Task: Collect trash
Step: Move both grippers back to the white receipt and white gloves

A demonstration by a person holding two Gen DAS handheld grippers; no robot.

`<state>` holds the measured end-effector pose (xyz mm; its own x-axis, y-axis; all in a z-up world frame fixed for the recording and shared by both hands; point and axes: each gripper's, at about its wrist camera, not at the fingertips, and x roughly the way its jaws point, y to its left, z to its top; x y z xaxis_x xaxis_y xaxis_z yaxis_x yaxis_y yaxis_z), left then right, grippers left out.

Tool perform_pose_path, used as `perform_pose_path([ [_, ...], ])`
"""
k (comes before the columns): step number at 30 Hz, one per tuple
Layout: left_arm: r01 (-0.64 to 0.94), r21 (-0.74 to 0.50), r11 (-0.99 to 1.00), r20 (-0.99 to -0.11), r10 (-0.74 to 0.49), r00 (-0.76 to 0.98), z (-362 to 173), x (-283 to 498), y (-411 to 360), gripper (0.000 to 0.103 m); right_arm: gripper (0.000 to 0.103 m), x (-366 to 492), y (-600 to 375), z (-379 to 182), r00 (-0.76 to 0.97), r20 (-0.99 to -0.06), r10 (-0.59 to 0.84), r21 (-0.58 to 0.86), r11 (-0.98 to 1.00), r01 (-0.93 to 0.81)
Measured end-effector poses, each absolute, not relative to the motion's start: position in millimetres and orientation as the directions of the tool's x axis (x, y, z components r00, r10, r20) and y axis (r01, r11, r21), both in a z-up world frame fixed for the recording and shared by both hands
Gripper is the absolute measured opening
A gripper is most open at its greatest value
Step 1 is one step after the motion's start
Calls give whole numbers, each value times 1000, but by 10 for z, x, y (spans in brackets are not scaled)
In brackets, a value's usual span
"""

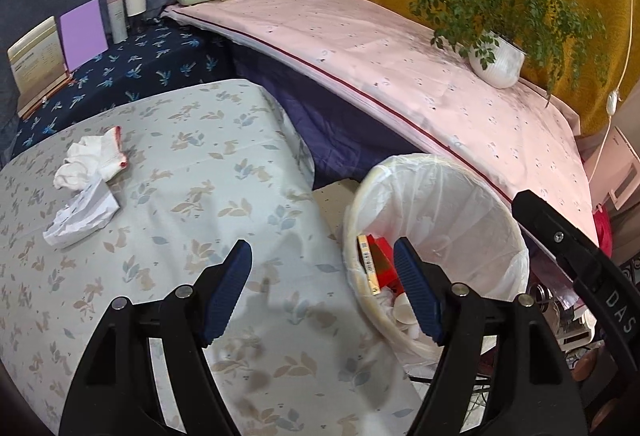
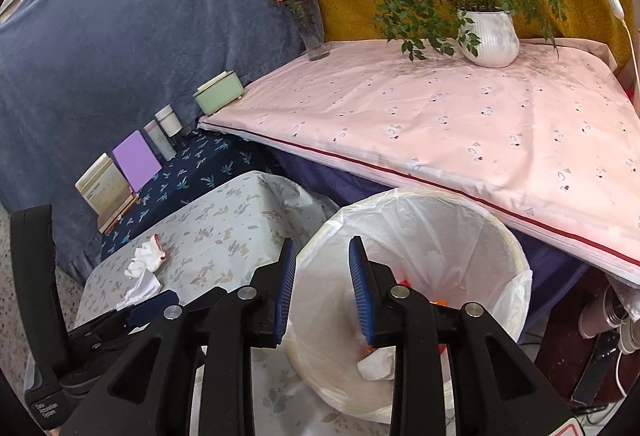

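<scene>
The left gripper [image 1: 322,260] and right gripper [image 2: 322,264] are held with jaws apart and empty over the lined bin [image 2: 420,211], while crumpled tissues [image 1: 86,171] are left on the desk [image 1: 180,171], far left of the bin.
</scene>
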<state>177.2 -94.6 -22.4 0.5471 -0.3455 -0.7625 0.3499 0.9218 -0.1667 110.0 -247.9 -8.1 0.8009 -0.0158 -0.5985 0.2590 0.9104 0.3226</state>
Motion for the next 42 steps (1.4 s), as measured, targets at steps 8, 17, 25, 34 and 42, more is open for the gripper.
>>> perform_pose_path([
  [8,282,-169,944,-757,-308,576,-212,1826,-525,69,28,1226,-2099,-24,800,-600,22,299,933,199],
  [17,187,-147,971,-763,-231,604,-278,1919,108,69,28,1395,-1616,-17,788,-611,71,275,953,128],
  [25,131,-113,985,-776,-170,607,-421,2039,672,70,28,1613,-1148,-110,761,-636,128,267,962,61],
  [34,187,-28,982,-776,-139,615,-627,2266,1156,77,27,2041,-629,-291,714,-671,199,280,960,-4],
  [42,314,-2,949,-772,-201,603,-835,2576,1256,77,27,2543,-298,-448,676,-699,233,278,960,-43],
])
